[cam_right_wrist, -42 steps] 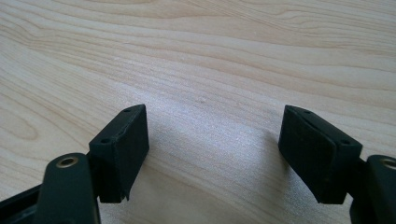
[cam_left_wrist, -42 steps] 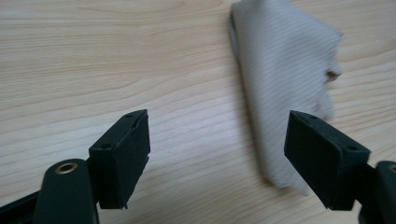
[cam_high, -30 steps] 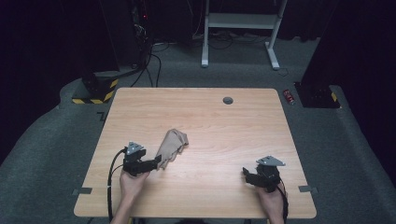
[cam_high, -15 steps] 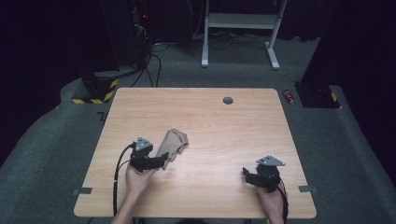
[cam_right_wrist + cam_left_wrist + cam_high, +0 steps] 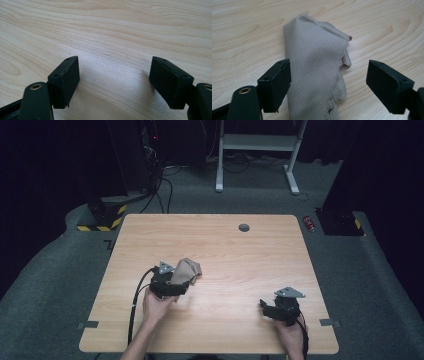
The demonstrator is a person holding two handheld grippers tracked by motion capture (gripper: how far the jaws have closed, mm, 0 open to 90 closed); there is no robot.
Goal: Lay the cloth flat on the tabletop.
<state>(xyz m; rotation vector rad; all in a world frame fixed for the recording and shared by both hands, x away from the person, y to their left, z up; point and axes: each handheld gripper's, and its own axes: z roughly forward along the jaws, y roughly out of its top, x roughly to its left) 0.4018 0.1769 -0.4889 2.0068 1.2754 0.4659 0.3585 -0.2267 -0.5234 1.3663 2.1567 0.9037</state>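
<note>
From up high, the left claw (image 5: 176, 282) sits at the cloth (image 5: 188, 270) on the tabletop (image 5: 240, 255); the right claw (image 5: 267, 309) is well apart. Left gripper view: jaws spread, cloth between them, maybe touching one jaw. Right gripper view: jaws spread over bare wood.

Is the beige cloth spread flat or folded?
Folded: the cloth lies in a narrow, bunched strip with layered edges between the open left gripper.
</note>
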